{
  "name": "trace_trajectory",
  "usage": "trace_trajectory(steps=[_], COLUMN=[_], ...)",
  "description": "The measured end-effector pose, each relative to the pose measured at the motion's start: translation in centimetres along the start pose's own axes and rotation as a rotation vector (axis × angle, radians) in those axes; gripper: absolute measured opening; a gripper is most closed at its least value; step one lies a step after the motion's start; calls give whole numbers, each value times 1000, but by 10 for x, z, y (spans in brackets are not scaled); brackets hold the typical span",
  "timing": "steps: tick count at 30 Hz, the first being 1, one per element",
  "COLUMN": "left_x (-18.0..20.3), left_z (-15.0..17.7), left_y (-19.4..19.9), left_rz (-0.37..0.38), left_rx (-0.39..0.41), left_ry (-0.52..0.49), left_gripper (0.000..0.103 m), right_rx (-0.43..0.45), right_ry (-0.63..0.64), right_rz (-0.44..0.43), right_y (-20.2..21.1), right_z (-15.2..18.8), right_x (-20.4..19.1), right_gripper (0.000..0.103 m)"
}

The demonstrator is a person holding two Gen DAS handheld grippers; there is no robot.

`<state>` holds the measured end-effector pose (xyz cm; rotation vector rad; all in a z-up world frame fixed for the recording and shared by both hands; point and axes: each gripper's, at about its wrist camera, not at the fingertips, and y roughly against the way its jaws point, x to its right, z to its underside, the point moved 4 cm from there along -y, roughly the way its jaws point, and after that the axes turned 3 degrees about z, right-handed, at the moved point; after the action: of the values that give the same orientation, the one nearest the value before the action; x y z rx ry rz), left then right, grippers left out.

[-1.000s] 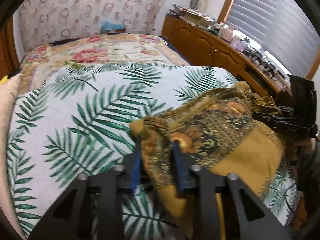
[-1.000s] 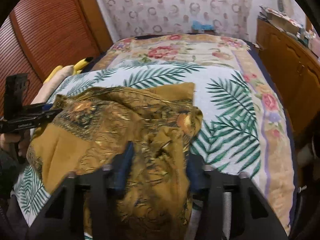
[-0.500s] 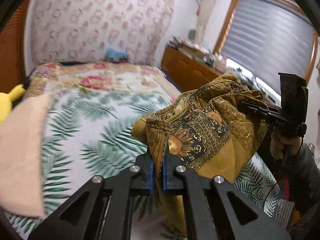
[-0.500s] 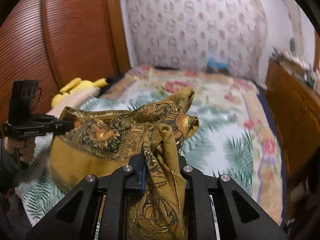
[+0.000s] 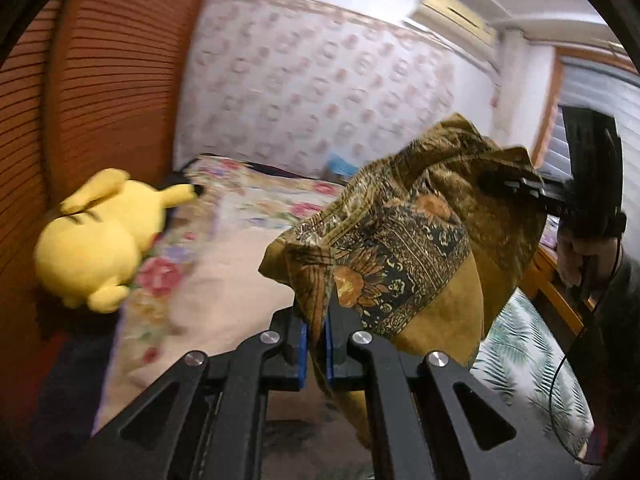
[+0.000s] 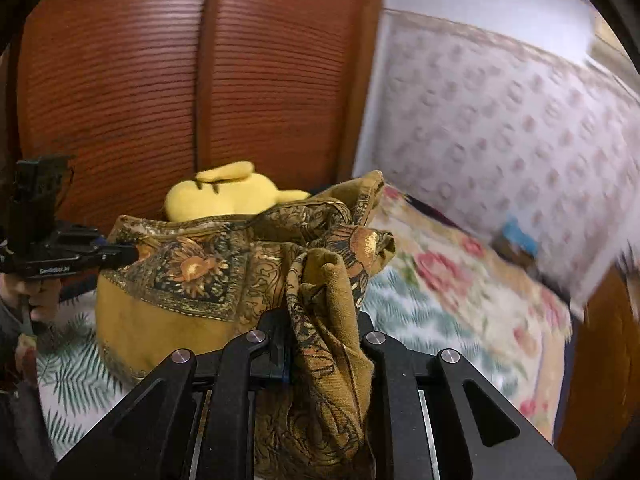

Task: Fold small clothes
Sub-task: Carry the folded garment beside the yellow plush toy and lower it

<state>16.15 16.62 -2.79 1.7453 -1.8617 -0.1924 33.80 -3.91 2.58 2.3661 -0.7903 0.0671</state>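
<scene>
– fingers first: what are the left gripper's point(image 5: 316, 346) doing?
– both blue pads point(image 5: 303, 354) are pinched tight on a thin edge of the mustard patterned cloth point(image 5: 404, 240), hardly a gap between them.
– and the right gripper point(image 6: 320, 344)?
– clamped on a thicker bunched fold of the same cloth, which spills down over its frame. its jaws stand a little apart around that wad.
– so where is the cloth itself?
– up in the air, strung between the two grippers, off the bedding. it sags in loose folds, with a dark floral border band running across plain mustard fabric.
– can each gripper see the other?
– yes. from the left wrist the right one shows at the far right, held in a hand point(image 5: 576, 256). from the right wrist the left one sits at the far left, its tip at the cloth's corner.
– what lies below?
– a palm-leaf sheet point(image 6: 76, 376) over a floral bedspread point(image 6: 460, 280).
– anything beyond?
– a yellow plush toy point(image 5: 100, 236) beside a brown slatted wardrobe point(image 6: 120, 80), and patterned wallpaper point(image 5: 320, 92), all blurred.
</scene>
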Motion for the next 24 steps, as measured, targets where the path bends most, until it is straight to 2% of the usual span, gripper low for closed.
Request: trace_trajectory(steps=[5, 8, 12, 15, 18, 22, 24], left_x=[-43, -61, -77, -85, -87, -87, -89], left_z=[17, 27, 41, 52, 58, 58, 57], left_y=[6, 8, 7, 3, -2, -2, -1], left_rz=[-82, -110, -142, -168, -176, -195, -205], left_rx=[8, -1, -24, -57, -87, -103, -106], left_ry=[62, 92, 124, 132, 127, 115, 112], left_gripper=[2, 2, 2, 2, 2, 5, 10], right_rx=[-29, -47, -84, -113, -144, -144, -107], right_ry=[121, 182, 223, 229, 182, 41, 13], right_rz=[-67, -93, -143, -145, -121, -45, -5], right_y=[-66, -99, -149, -184, -215, -226, -222], right_z=[-60, -80, -95, -96, -95, -93, -92], right_x=[-36, -59, -87, -99, -99, -78, -68], right_gripper=[14, 14, 14, 14, 22, 48, 49])
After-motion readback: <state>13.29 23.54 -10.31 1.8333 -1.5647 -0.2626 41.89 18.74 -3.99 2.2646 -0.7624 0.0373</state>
